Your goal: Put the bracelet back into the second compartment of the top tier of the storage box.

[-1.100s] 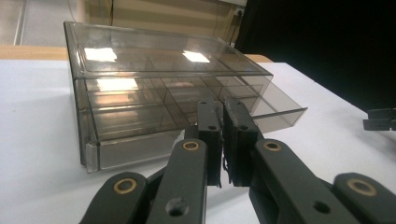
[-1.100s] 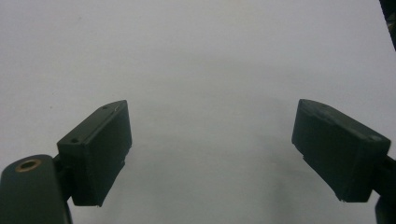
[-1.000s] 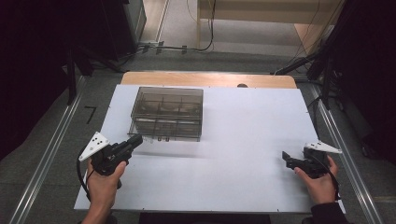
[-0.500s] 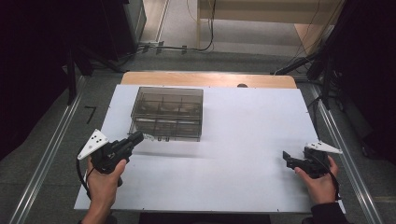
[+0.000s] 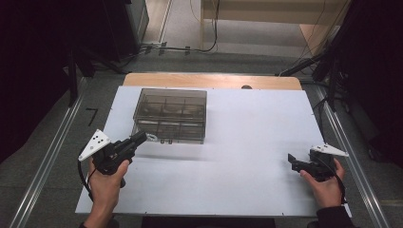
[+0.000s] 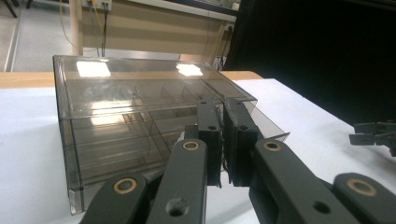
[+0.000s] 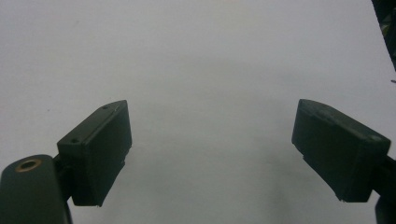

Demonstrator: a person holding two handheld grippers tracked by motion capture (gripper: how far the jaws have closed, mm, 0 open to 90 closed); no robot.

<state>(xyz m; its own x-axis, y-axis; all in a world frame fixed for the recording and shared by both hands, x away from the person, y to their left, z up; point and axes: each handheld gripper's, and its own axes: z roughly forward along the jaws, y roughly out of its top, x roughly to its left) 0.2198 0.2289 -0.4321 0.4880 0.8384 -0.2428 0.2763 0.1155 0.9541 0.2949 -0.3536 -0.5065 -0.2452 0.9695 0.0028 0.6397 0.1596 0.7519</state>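
Note:
A smoky clear plastic organizer box (image 5: 170, 114) with a closed lid and several inner compartments stands at the back left of the white table (image 5: 252, 128). My left gripper (image 5: 141, 138) is shut, with nothing visible between its jaws. Its tips are just in front of the box's front left corner, beside a small pale tab (image 5: 151, 137). In the left gripper view the shut jaws point at the box (image 6: 116, 107) front wall, and the left gripper (image 6: 223, 140) is close to it. My right gripper (image 5: 292, 160) is held open over bare table at the right front. The right gripper (image 7: 210, 144) has nothing between its jaws.
A wooden tabletop strip (image 5: 214, 80) shows behind the white board. Metal rails (image 5: 52, 156) run along the floor on both sides. Cables (image 5: 180, 47) lie on the floor at the back. The other gripper (image 6: 373, 135) appears far off to the right in the left gripper view.
My left gripper has crept slightly forward toward the box's front corner. The right gripper has stayed where it was.

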